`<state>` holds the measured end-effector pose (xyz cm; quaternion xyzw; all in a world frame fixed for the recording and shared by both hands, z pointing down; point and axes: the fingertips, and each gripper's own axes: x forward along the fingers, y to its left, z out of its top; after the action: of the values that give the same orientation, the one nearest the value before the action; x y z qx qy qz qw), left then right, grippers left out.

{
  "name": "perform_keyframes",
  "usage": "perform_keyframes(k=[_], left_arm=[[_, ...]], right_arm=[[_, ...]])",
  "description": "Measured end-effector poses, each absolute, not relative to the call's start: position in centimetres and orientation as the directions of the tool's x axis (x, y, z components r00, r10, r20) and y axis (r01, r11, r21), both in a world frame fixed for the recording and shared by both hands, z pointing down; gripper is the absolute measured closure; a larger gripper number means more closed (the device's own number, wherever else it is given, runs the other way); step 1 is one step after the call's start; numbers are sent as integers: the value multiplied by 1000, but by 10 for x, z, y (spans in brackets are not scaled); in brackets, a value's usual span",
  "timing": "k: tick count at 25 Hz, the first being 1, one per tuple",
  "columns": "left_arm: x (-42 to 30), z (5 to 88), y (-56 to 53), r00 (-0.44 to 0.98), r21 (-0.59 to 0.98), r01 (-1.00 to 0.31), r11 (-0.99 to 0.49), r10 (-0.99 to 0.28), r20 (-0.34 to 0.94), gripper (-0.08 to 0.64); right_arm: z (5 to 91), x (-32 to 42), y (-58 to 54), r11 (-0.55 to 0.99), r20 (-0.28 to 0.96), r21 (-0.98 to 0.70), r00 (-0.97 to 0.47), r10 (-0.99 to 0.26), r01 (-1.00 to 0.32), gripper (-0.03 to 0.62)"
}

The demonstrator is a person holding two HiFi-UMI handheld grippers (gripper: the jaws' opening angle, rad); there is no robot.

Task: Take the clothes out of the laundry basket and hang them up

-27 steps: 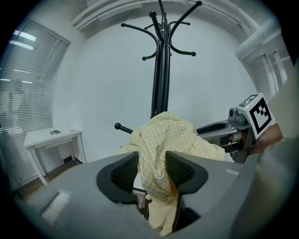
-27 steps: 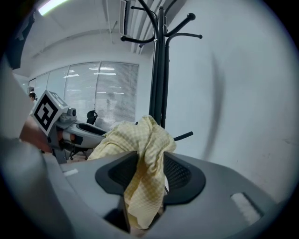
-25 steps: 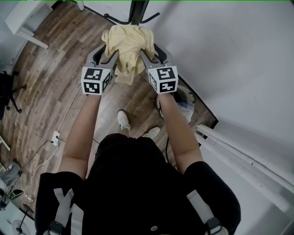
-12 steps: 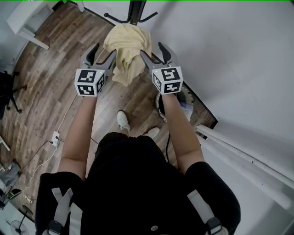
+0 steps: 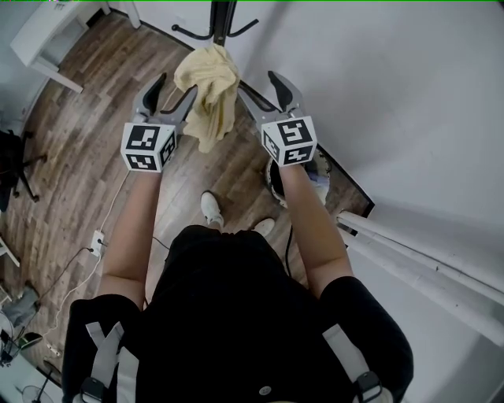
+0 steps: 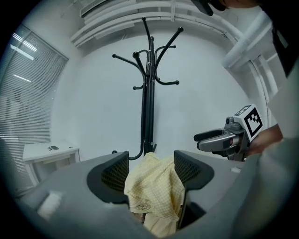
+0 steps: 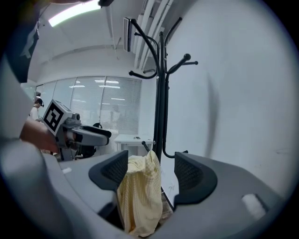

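The yellow garment [image 5: 206,98] is hung on a low hook of the black coat rack [image 5: 220,16], above the wooden floor [image 5: 87,126]. It is flanked by the left hand-held gripper [image 5: 177,83] and the right hand-held gripper [image 5: 257,80], both released. Their jaws have just been opening, the right's then narrowing slightly. Cloth is seen between each pair but is not pressed.

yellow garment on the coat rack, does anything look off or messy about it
The yellow garment hangs low on the coat rack as a crumpled bunch. It seems caught at one point rather than spread out, with its folds sagging unevenly. Nothing looks spilled or damaged.
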<state>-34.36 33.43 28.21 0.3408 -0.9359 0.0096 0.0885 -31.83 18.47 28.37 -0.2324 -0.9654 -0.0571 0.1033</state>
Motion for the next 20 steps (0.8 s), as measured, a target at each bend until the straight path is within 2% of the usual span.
perform_keyframes(k=[4, 7, 10, 13, 20], left_arm=[[-322, 255, 317, -696, 31, -709, 705, -706, 126, 239], [-305, 229, 298, -638, 28, -767, 641, -766, 76, 183], [-292, 210, 272, -579, -1, -815, 579, -814, 45, 116], [-275, 207, 230, -503, -10, -864, 503, -863, 33, 101], [-207, 243, 86, -252, 64, -965, 255, -966, 57, 106]], right_arm=[[250, -295, 174, 890, 145, 79, -889, 435, 449, 267], [224, -275, 164, 890, 91, 82, -892, 442, 449, 142], [204, -250, 144, 896, 51, 112, -903, 427, 430, 89], [202, -218, 104, 924, 60, 129, -933, 355, 360, 84], [242, -129, -38, 987, 164, 126, -984, 74, 95, 84]])
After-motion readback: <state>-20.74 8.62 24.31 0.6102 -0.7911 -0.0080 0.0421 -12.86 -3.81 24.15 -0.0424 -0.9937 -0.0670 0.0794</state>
